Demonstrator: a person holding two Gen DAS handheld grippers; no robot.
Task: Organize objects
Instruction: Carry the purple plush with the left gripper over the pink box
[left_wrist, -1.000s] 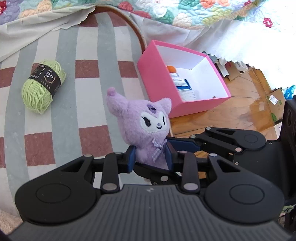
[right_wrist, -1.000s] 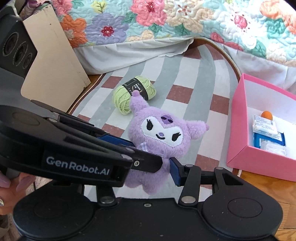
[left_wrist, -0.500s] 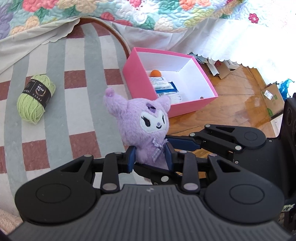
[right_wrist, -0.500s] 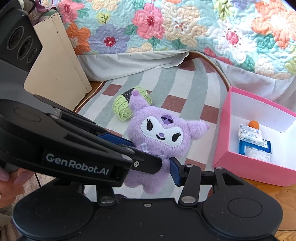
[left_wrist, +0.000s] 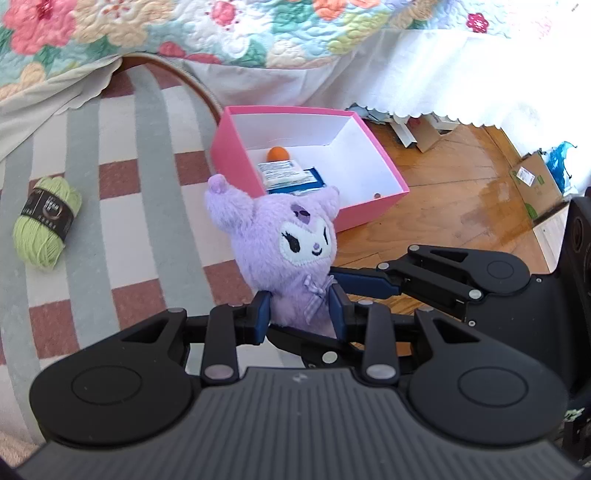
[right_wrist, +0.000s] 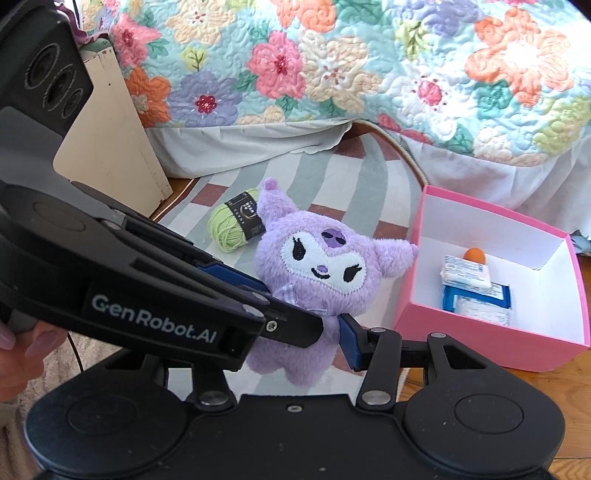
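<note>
Carrying the purple plush toy to the pink box

Both the left gripper (left_wrist: 300, 314) and right gripper (right_wrist: 332, 328) clench the plush toy (left_wrist: 291, 251), which hangs above the rug beside the pink box (left_wrist: 236, 158). Best to keep both grips even, clear the near wall, and lower it onto the box's empty side.
</note>
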